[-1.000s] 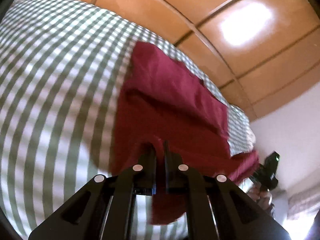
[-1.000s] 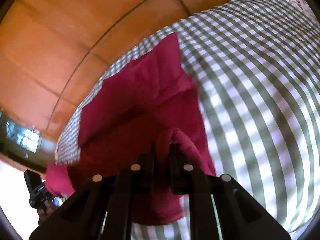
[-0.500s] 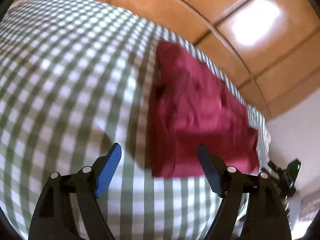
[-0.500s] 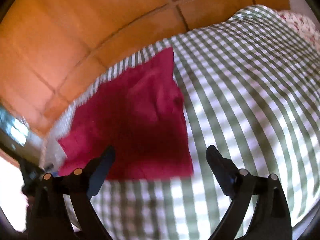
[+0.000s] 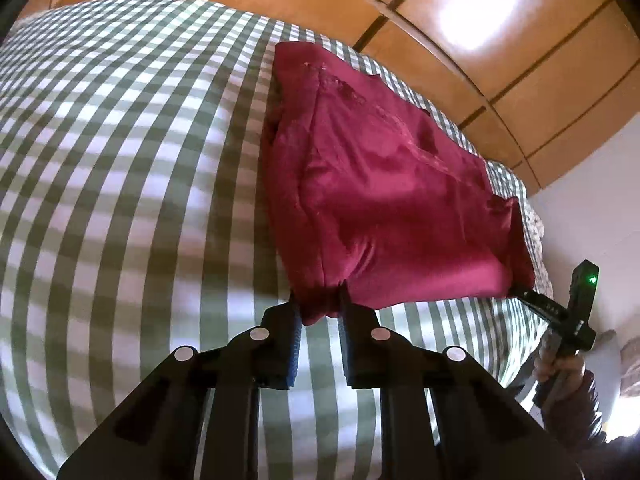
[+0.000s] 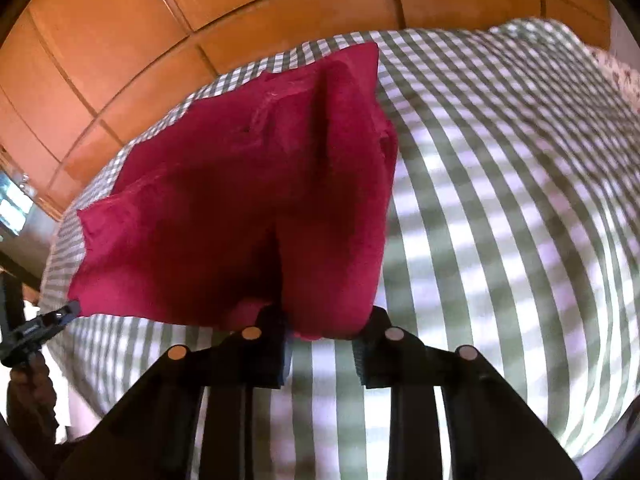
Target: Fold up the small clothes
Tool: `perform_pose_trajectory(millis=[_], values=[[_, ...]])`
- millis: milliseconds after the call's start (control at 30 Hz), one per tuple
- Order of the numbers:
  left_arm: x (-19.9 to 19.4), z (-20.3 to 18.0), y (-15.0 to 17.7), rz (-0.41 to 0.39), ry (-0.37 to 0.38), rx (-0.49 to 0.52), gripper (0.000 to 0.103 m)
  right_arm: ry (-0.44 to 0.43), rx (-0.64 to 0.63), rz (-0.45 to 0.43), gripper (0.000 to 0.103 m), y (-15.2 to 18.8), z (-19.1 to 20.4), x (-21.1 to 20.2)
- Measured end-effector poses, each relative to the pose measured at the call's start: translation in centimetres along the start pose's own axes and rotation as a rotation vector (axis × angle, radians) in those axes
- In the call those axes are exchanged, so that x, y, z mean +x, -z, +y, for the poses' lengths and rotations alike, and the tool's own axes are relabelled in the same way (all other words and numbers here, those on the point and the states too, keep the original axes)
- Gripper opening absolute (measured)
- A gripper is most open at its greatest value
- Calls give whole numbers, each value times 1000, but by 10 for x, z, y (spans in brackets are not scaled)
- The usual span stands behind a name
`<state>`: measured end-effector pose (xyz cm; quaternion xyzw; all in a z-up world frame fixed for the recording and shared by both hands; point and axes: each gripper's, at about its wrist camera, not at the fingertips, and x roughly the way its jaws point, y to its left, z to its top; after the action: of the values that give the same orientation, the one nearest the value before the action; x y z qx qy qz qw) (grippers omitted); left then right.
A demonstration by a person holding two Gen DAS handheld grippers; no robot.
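Observation:
A dark red garment (image 5: 384,184) lies folded on a green-and-white checked bedspread (image 5: 120,160). My left gripper (image 5: 319,306) is at the garment's near left corner. Its jaws are closing, and a bunch of red cloth is pinched between the fingertips. In the right wrist view the same garment (image 6: 240,208) fills the middle. My right gripper (image 6: 324,322) is at the near right corner, jaws closing, with a fold of cloth filling the gap between them. Each gripper also shows in the other's view, at the garment's opposite near corner.
Orange-brown wooden panels (image 5: 500,60) rise behind the bed's far edge. A floral pillow (image 6: 616,72) lies at the far right of the bed. A person's hand (image 5: 560,364) holds the right gripper's handle. The bare checked bedspread (image 6: 500,200) stretches to either side of the garment.
A second ago both grippers were shut on lifted red cloth. They then let go and stood wide open above the flat garment. Now both have dropped to its near corners and closed on them.

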<state>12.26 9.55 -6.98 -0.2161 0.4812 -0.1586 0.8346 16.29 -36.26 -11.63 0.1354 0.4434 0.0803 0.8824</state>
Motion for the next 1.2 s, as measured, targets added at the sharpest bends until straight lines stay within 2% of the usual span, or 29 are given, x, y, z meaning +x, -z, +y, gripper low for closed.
perform_pose_trajectory(millis=[133, 300, 333, 400, 433, 467, 500, 600, 700, 800, 867, 900, 933, 967, 1000, 1033, 1067, 1133, 1200], values=[[-12, 3, 19, 20, 21, -14, 15, -32, -16, 34, 22, 31, -6, -26], [-36, 1, 66, 67, 42, -6, 15, -30, -69, 117, 22, 74, -7, -54], [-41, 0, 74, 68, 37, 4, 18, -30, -78, 129, 23, 79, -6, -58], [-47, 0, 80, 61, 30, 7, 22, -37, -84, 149, 34, 85, -8, -63], [-51, 1, 78, 46, 12, 7, 35, -20, -80, 146, 49, 85, -9, -65], [-54, 4, 75, 24, -1, 1, 43, -6, -66, 128, 58, 81, -10, -67], [-57, 8, 67, -17, -19, -16, 55, -7, -49, 102, 58, 77, -13, -71], [-54, 14, 42, -61, -55, -31, 56, 15, -24, 18, 60, 59, -15, -77], [-40, 11, 10, -92, -98, 7, 56, 54, -24, -59, 64, 37, -11, -71], [-29, 7, -5, -87, -115, 45, 56, 74, -24, -77, 64, 22, -9, -58], [-16, 4, -16, -79, -120, 59, 56, 75, -32, -76, 60, 12, -7, -47], [-12, 2, -18, -71, -120, 61, 49, 80, -38, -73, 58, 8, -8, -43], [-5, 0, -23, -58, -112, 66, 32, 86, -45, -69, 55, 7, -9, -39], [-4, -2, -24, -52, -110, 73, 27, 91, -50, -67, 52, 5, -8, -36], [-4, -5, -25, -60, -119, 80, 20, 99, -54, -62, 40, 1, -7, -31], [-7, -7, -25, -80, -125, 87, 12, 117, -57, -53, 23, 1, -6, -30], [-11, -5, -24, -88, -120, 88, 12, 126, -58, -52, 11, 1, -6, -32], [-27, -5, -18, -121, -103, 89, 7, 98, -60, -64, 8, 2, -6, -42], [-42, -6, -12, -149, -82, 96, 7, 80, -81, -86, 8, 3, -1, -58]])
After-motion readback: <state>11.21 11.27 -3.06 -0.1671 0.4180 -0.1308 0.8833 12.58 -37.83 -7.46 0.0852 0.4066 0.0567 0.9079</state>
